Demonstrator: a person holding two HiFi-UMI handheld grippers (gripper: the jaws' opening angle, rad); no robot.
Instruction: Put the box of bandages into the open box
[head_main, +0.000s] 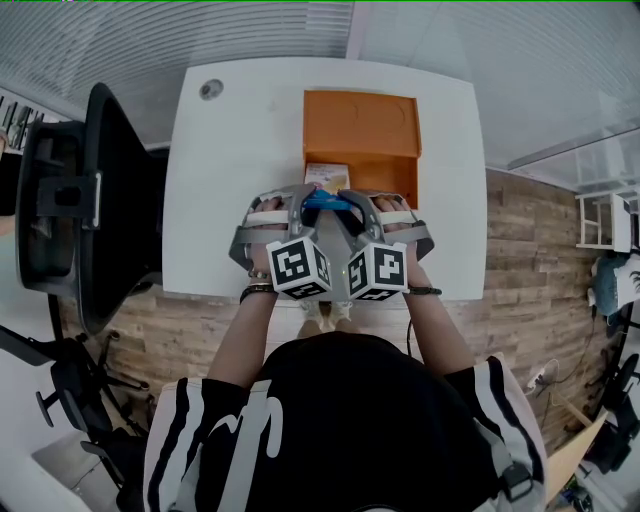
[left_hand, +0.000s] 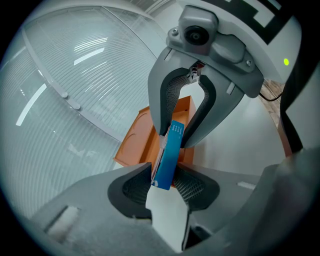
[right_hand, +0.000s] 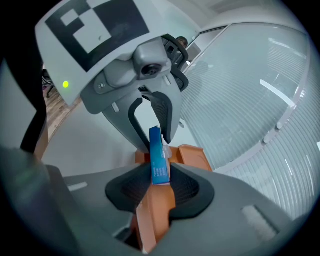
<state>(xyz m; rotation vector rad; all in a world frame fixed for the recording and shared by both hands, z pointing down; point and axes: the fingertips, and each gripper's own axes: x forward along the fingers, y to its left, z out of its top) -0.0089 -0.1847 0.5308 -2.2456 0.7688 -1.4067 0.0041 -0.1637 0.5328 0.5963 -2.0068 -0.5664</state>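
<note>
Left claw (left_hand: 163, 174) pinches bandage box (left_hand: 172, 142).

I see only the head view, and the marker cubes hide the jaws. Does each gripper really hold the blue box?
Observer: Left gripper: yes. Its view shows both pads pressing one end of the blue box.
Operator: And the right?
Observer: Right gripper clamps the other end, pads touching both sides.
Operator: What is below?
Observer: In the right gripper view, the orange box shows through the gap under the jaws.
</note>
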